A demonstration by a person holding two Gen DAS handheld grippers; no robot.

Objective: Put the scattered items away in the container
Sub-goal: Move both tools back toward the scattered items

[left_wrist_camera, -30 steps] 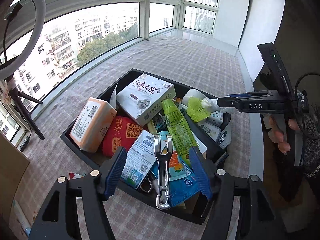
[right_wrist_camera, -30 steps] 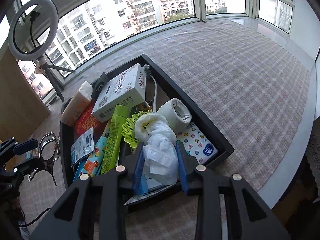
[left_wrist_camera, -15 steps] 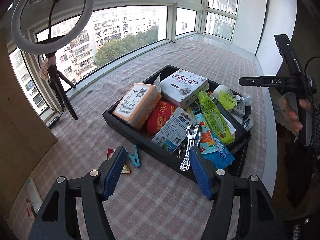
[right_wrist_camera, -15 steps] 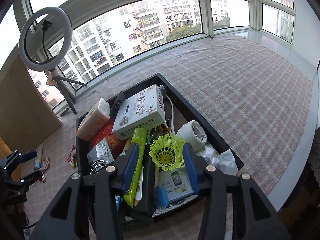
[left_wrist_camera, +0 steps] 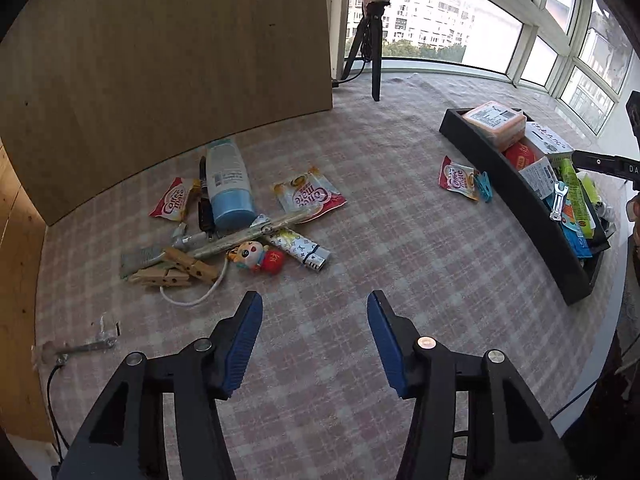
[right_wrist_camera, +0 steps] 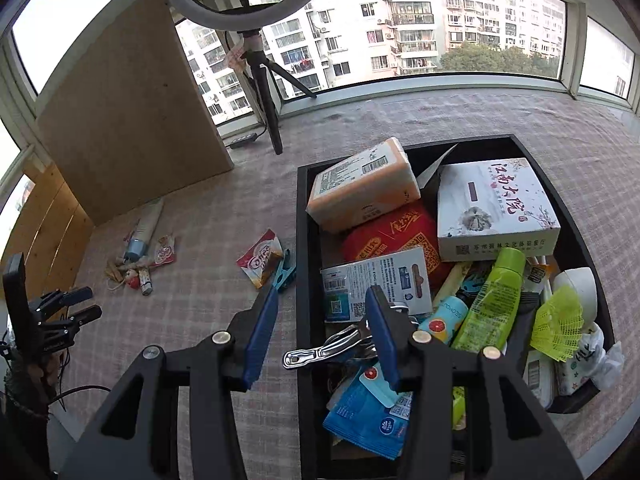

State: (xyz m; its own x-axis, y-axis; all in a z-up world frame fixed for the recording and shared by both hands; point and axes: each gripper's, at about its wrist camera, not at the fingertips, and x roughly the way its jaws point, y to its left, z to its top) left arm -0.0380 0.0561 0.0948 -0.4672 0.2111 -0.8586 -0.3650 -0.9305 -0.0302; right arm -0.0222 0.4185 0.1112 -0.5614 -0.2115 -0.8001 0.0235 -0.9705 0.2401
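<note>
My left gripper (left_wrist_camera: 315, 304) hangs over bare cloth just short of a scattered pile, its jaws closing with nothing between them. The pile holds a blue-white tube (left_wrist_camera: 230, 184), Coffee mate packets (left_wrist_camera: 310, 196), wooden clothespins (left_wrist_camera: 180, 270), a small doll (left_wrist_camera: 260, 258) and a patterned lighter (left_wrist_camera: 302, 248). Another packet (right_wrist_camera: 260, 264) and a teal clip (right_wrist_camera: 285, 272) lie beside the black tray (right_wrist_camera: 303, 240). My right gripper (right_wrist_camera: 322, 294) stands open and empty above the tray's left wall. A metal clamp (right_wrist_camera: 320, 354) lies in the crowded tray.
A brown board (left_wrist_camera: 160, 60) stands behind the pile, with wooden panels on the left. A ring light on a tripod (right_wrist_camera: 268, 112) stands by the window. A cable (left_wrist_camera: 54, 400) runs along the left edge. Checked cloth (left_wrist_camera: 400, 260) lies open between pile and tray.
The left gripper swung away from the tray to the pile, leaving the metal clamp in the tray. The right gripper moved left across the tray, and the white bag it carried now lies inside.
</note>
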